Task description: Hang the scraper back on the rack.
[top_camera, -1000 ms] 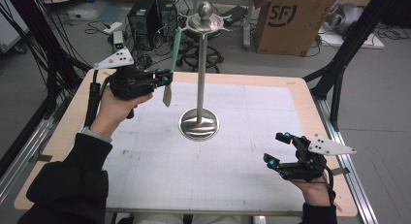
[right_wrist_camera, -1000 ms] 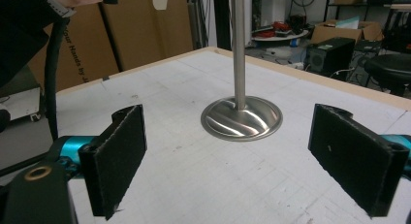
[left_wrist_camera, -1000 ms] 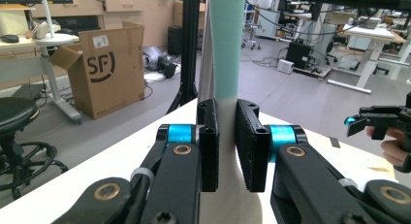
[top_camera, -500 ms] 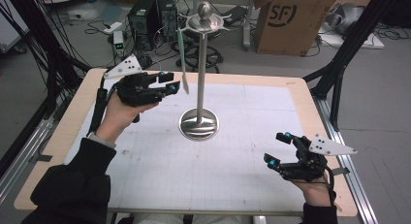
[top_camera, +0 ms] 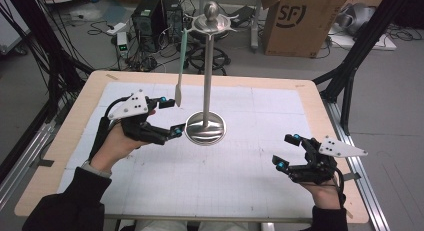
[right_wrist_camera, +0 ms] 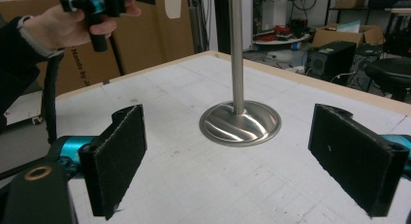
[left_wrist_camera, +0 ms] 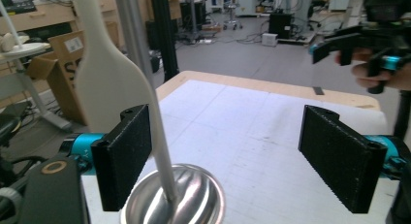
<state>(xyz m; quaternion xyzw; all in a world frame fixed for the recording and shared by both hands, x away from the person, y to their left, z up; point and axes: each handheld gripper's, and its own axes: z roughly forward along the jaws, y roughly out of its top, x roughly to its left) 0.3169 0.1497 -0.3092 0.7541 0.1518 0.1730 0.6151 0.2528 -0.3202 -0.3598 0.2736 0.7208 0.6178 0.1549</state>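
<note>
My left gripper (top_camera: 169, 117) jaws apart, empty, beside the steel stand (top_camera: 206, 127) base mid-counter (top_camera: 300, 98). Spatula (top_camera: 180, 66) hangs from the stand's top: looks light, stiff, smooth; I'd grip the flat blade. Right gripper (top_camera: 288, 151) open, idle.

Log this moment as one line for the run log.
left gripper: open, beside stand base | spatula: hanging from metal stand, not gripped | right gripper: open, holding nothing, near table right edge
</note>
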